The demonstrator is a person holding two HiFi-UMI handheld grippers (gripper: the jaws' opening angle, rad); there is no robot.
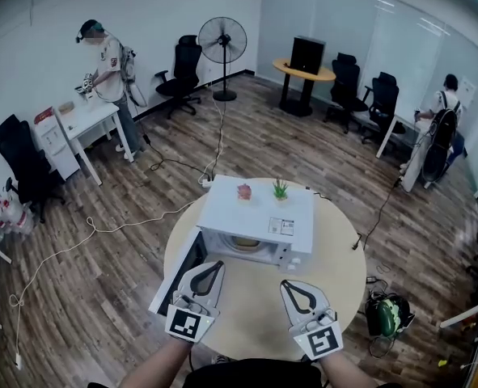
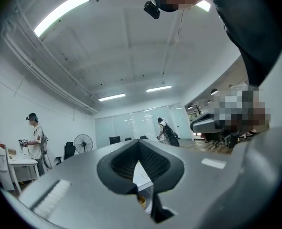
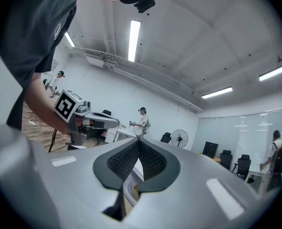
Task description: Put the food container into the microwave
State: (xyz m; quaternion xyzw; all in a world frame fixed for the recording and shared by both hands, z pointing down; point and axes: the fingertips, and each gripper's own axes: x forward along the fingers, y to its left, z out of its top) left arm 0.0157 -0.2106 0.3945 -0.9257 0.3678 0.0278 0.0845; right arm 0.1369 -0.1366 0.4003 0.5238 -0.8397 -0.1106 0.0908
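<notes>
White microwave [image 1: 259, 217]: on round table [image 1: 344, 273], door [image 1: 176, 277] open leftward.
Food container [image 1: 245, 243]: yellowish, apparently inside the cavity.
Left gripper [image 1: 213, 267]: jaws pressed together, empty.
Right gripper [image 1: 292, 285]: likewise.
Risk: a glancing push could leave the door ajar.

The cavity of the microwave [image 1: 259, 217] is opened toward the front. Its door [image 1: 178, 275] is swung out to the left, so passage there is barred just beside the left claw [image 1: 213, 264]. Part of the cavity is taken up by a yellowish container [image 1: 245, 242]. Bare surface [image 1: 340, 269] is found between the microwave and both claws, and beyond the right claw [image 1: 286, 284]. The microwave's top is occupied toward the back by a small plant [image 1: 280, 189] and a pink object [image 1: 244, 191].
</notes>
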